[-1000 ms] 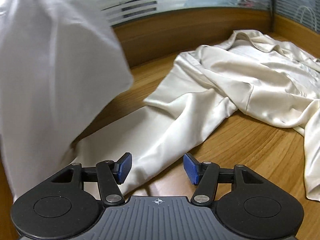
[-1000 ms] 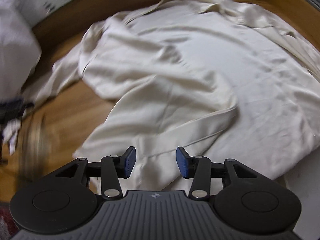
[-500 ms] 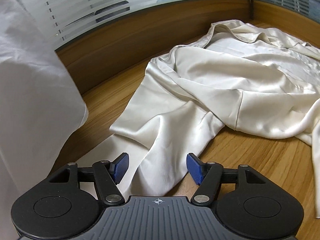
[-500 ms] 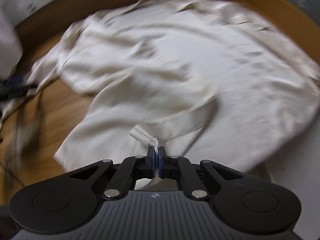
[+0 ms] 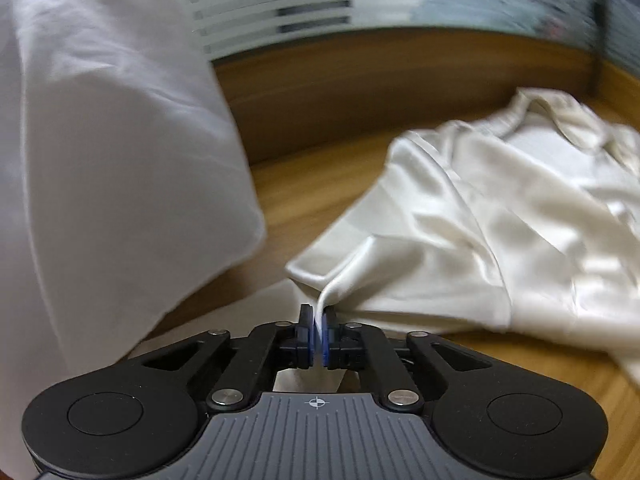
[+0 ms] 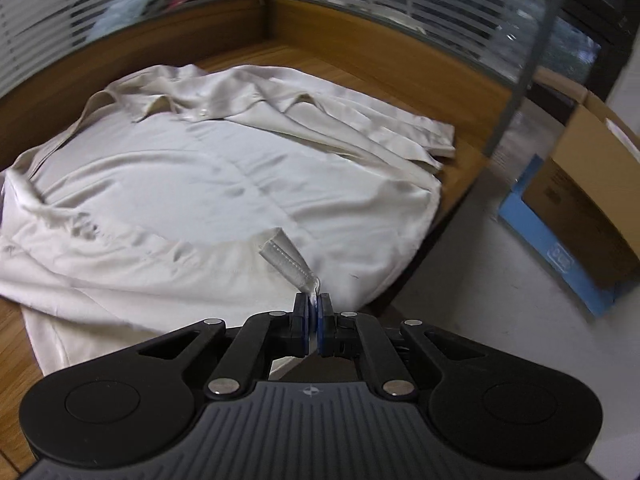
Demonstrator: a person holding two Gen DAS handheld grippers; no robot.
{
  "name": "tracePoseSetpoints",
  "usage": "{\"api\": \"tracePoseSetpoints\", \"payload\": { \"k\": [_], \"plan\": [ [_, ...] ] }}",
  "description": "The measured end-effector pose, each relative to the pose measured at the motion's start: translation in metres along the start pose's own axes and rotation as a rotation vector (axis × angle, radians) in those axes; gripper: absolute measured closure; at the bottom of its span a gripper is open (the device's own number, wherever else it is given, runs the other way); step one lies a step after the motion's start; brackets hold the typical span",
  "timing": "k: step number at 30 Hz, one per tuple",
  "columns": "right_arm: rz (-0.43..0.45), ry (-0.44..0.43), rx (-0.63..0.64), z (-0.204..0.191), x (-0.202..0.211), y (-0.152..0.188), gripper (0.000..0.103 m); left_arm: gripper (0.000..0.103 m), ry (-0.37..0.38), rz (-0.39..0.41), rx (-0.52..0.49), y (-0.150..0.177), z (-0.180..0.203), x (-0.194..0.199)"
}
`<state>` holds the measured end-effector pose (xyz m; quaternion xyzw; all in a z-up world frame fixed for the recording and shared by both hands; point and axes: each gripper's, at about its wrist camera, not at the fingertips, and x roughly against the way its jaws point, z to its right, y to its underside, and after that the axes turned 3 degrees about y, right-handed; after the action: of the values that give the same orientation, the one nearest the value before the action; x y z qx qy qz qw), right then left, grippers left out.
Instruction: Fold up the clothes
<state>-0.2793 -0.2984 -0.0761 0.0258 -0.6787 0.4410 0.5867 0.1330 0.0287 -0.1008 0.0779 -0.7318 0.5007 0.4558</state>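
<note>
A cream satin shirt (image 5: 480, 220) lies spread and crumpled on the wooden table (image 5: 320, 184). In the left wrist view my left gripper (image 5: 318, 320) is closing, its blue pads pinching a fold at the end of the shirt's near sleeve. In the right wrist view the shirt (image 6: 220, 184) lies back up, collar (image 6: 160, 104) at the far side. My right gripper (image 6: 313, 312) pinches a stitched hem strip (image 6: 286, 258) raised off the shirt's near edge; its jaws are opening a trace, pads still on the cloth.
A large white cloth (image 5: 100, 160) fills the left of the left wrist view. Wooden partitions with striped glass (image 6: 360, 0) close the table's far sides. Past the table's right edge (image 6: 444, 216), a cardboard box (image 6: 592, 184) stands on the pale floor.
My left gripper went from wide open to shut on the sleeve fold. My right gripper kept hold of the hem and swung right, bringing the table's edge and the box into view.
</note>
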Motion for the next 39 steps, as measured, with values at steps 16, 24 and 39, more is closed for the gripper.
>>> {"api": "tracePoseSetpoints", "payload": {
  "k": [16, 24, 39],
  "plan": [
    [-0.057, -0.244, -0.116, -0.047, 0.031, 0.060, 0.065, 0.043, 0.259, 0.128, -0.515, 0.012, 0.043, 0.027],
    [-0.163, -0.386, -0.168, -0.086, 0.033, 0.103, 0.065, 0.043, 0.239, 0.074, -0.612, 0.026, 0.068, -0.003],
    [-0.313, -0.496, -0.604, -0.090, -0.002, 0.148, 0.065, 0.047, 0.221, 0.087, -0.656, 0.024, 0.073, -0.019]
  ]
}}
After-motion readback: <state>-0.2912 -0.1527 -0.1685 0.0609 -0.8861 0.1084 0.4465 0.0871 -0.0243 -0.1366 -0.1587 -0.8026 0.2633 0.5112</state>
